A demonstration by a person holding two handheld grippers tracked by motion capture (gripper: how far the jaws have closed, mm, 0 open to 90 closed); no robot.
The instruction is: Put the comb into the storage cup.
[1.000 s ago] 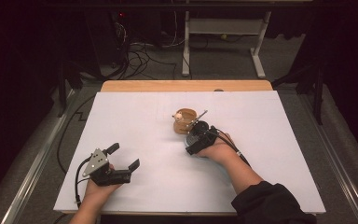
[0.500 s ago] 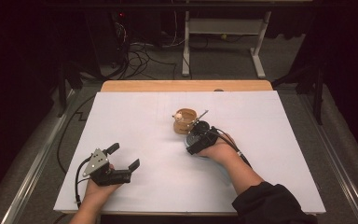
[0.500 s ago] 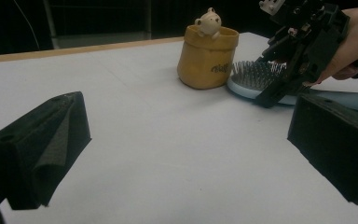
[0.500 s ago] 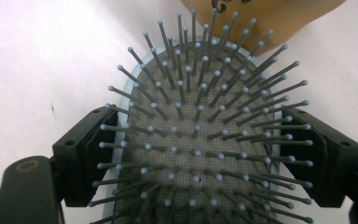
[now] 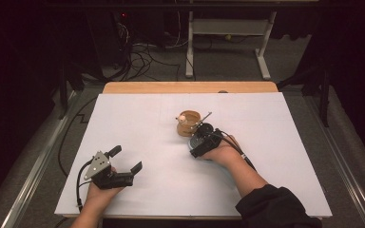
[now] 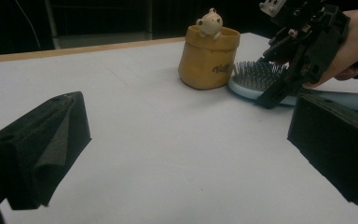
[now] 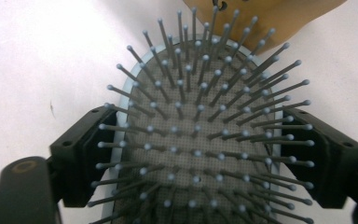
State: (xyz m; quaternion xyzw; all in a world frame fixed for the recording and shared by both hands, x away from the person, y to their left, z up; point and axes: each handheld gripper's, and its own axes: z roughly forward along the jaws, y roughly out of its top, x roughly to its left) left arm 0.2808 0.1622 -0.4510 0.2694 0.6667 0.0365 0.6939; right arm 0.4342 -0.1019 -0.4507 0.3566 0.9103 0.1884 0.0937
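High view: at a white tabletop [image 5: 138,128], the person's right gripper [image 5: 200,141] sits just right of centre, its jaws set either side of a pale blue hairbrush [image 7: 200,140] that lies bristles up, its head touching or nearly touching the base of a small yellow pot [image 5: 188,124] at about 11 o'clock from the gripper. Right gripper view has the two black jaws flanking the brush head, close at both edges; whether they already press on it cannot be told, and the brush looks to rest flat on the surface. The work appears early: the brush is bracketed but not lifted, and its transfer, perhaps into the pot with a little bear figure [image 6: 209,22] on its rim, remains to be done. The left gripper [image 5: 123,166] waits at 8 o'clock from the pot, near the front edge, jaws spread wide and holding nothing. Against the frames from a second and half a second earlier, nothing has visibly shifted: both hands, brush and pot keep their places.
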